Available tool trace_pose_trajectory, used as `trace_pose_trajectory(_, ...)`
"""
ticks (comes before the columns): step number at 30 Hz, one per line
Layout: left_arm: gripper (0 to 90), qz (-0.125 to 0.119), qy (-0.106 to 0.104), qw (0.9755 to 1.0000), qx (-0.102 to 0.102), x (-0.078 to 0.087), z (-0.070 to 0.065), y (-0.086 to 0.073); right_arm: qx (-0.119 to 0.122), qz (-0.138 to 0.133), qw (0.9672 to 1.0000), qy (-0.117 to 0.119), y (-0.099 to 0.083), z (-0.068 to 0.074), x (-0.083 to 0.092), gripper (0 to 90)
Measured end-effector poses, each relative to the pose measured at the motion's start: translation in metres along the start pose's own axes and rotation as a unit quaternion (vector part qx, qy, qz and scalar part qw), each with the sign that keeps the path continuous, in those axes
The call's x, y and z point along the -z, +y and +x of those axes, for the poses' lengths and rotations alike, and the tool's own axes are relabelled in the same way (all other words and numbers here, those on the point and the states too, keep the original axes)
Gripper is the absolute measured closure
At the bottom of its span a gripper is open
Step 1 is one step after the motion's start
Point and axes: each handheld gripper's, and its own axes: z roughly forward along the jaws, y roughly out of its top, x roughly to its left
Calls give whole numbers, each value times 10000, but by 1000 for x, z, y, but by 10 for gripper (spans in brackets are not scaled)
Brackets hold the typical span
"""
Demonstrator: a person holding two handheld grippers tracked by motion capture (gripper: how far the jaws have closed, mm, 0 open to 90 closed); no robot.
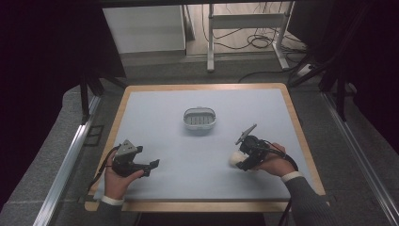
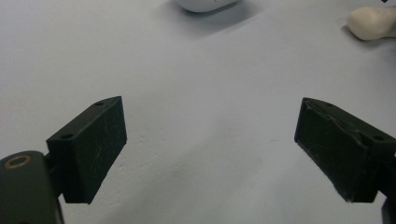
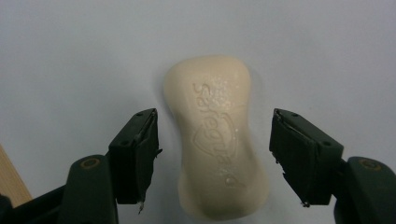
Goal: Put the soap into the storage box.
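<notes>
cream waisted soap bar (image 3: pixel 217 140), lower centre of frame, flat on pale blue mat (image 3: pixel 70 56), straddled untouched by right gripper (image 3: pixel 215 161) for pickup; left gripper (image 2: pixel 210 154) wide, idle; grey dish (image 1: pixel 199 118) beyond.

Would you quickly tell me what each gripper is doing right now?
Left gripper: open, holding nothing.
Right gripper: open around the soap bar, pads not yet touching it.
</notes>
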Motion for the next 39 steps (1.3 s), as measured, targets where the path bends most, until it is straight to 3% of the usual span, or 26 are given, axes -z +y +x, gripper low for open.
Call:
trace_pose_trajectory(11,93,-6,53,10000,-20,1,1,0,-5,463,9989,-1,4,0,-17,400)
trace_pose_trajectory(16,90,-9,92,10000,-30,1,1,0,9,534,9986,18,6,-1,-20,492)
trace_pose_trajectory(21,91,-49,133,9999,-23,4,3,0,-50,629,9980,-49,9,-1,-20,497)
trace_pose_trajectory(27,90,-47,151,9999,-36,5,3,0,-72,541,9985,50,10,-4,-15,498)
trace_pose_trajectory(39,90,-55,137,9999,-47,5,3,0,-36,387,9992,-21,19,-10,7,498)
